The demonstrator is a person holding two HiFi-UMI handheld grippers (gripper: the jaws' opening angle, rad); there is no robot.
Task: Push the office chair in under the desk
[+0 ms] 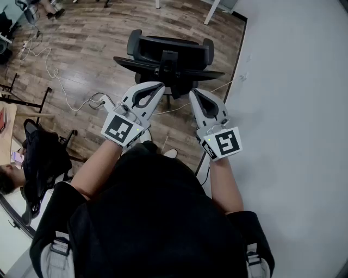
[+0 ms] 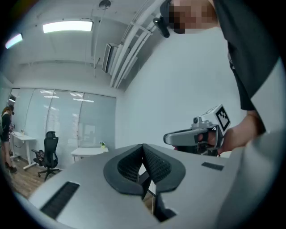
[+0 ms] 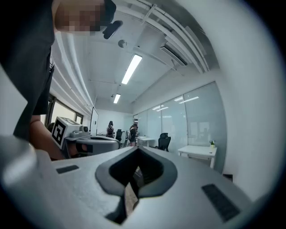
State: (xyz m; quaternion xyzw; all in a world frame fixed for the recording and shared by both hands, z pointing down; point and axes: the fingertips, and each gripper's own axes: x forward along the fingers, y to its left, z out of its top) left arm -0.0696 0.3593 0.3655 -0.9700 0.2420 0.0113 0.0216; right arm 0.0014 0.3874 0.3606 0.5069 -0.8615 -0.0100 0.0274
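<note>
**Both grippers shut and empty, chair straight ahead of them**

The left gripper (image 1: pixel 155 88) and right gripper (image 1: pixel 193 93) are side by side and level, each with its jaws pressed together and nothing between them. Just beyond their tips, touching neither, the office chair (image 1: pixel 168 54) stands on the wood floor (image 1: pixel 98 49), near its right edge along the white wall (image 1: pixel 293 81). The chair's broad side runs across, square to the grippers, with the left tip a shade nearer. White legs (image 1: pixel 212 11) at the floor's far edge may be the desk, so I judge the push goes straight that way. A black bag (image 1: pixel 43 157) sits by the floor's left edge, contents unseen.
</note>
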